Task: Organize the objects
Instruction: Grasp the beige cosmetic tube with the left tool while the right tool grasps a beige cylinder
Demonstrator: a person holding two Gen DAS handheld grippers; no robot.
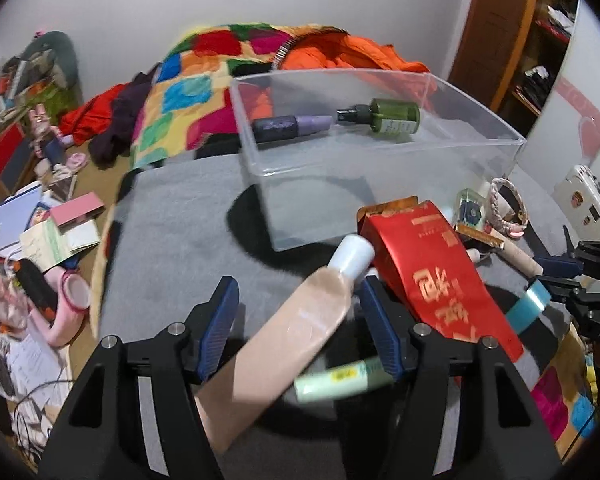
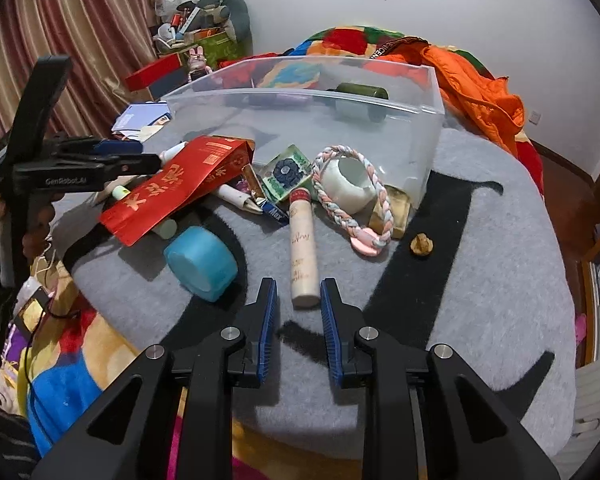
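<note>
Left gripper (image 1: 296,316): jaws half apart around beige tube (image 1: 284,336), pads not pressing.
Tube: soft, light, slick; lies on mat (image 1: 172,216) before bin (image 1: 380,148); take mid-body.
Right gripper (image 2: 298,320): narrow, empty.

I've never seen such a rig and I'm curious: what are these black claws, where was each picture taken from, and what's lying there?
A person holds two hand-operated grippers, each with a camera looking along its fingers. One picture looks out from the left gripper, the other from the right gripper. On the grey mat lie a clear box, a red packet, a blue roll and a braided ring. A beige tube sits between the left fingers and a cream tube at the right fingertips. Whether either is gripped is unclear.
</note>
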